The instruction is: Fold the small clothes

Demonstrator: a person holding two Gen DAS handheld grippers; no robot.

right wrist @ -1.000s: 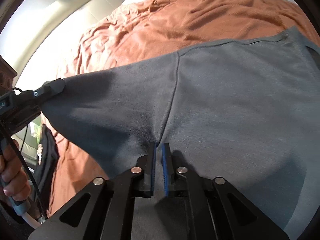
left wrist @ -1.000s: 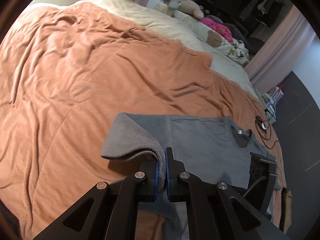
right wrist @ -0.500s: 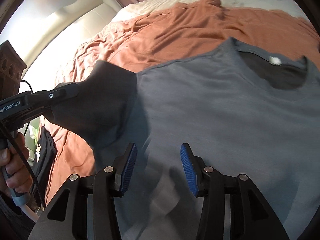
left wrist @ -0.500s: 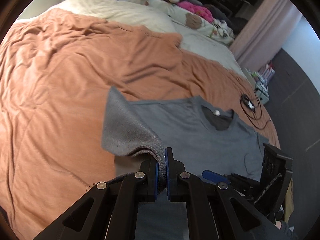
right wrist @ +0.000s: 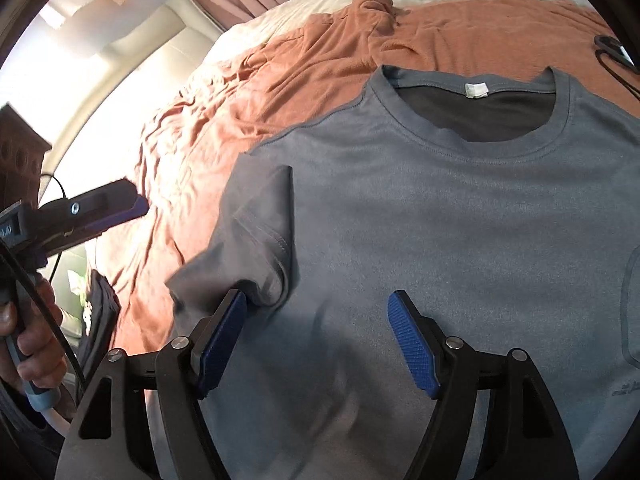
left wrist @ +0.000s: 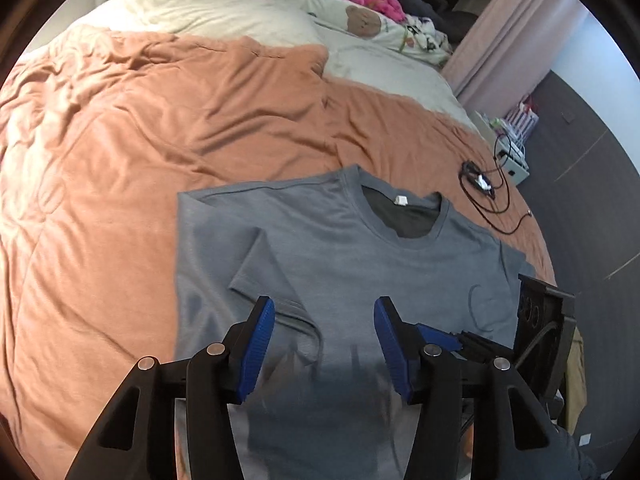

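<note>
Left wrist view: my left tool (left wrist: 324, 344) stands spread, its blue pads apart with nothing pinched between them — its jaws have just been opening. A second ago they were pressed together on the sleeve of the grey T-shirt (left wrist: 360, 264), holding it lifted; now that sleeve (left wrist: 272, 280) lies folded inward across the shirt's chest, flat and free. The shirt rests on the orange blanket (left wrist: 160, 140) of the bed, neckline (left wrist: 404, 216) away from me with a white tag showing. A black cable (left wrist: 486, 194) lies on the blanket beyond the shirt's far shoulder. My right tool (left wrist: 440, 338) shows at the lower right, just over the shirt. Plush toys (left wrist: 362, 20) sit among the pillows at the head of the bed.

Right wrist view: my right tool (right wrist: 316, 340) is spread too, jaws just opened wider than half a second ago, nothing between the pads but the shirt (right wrist: 440, 220) lying beneath. The folded sleeve (right wrist: 260, 240) sits just ahead of my left-side pad. My left tool (right wrist: 108, 208) hangs at the left edge, clear of the cloth it was gripping earlier; my left hand (right wrist: 28, 340) wraps its handle.
</note>
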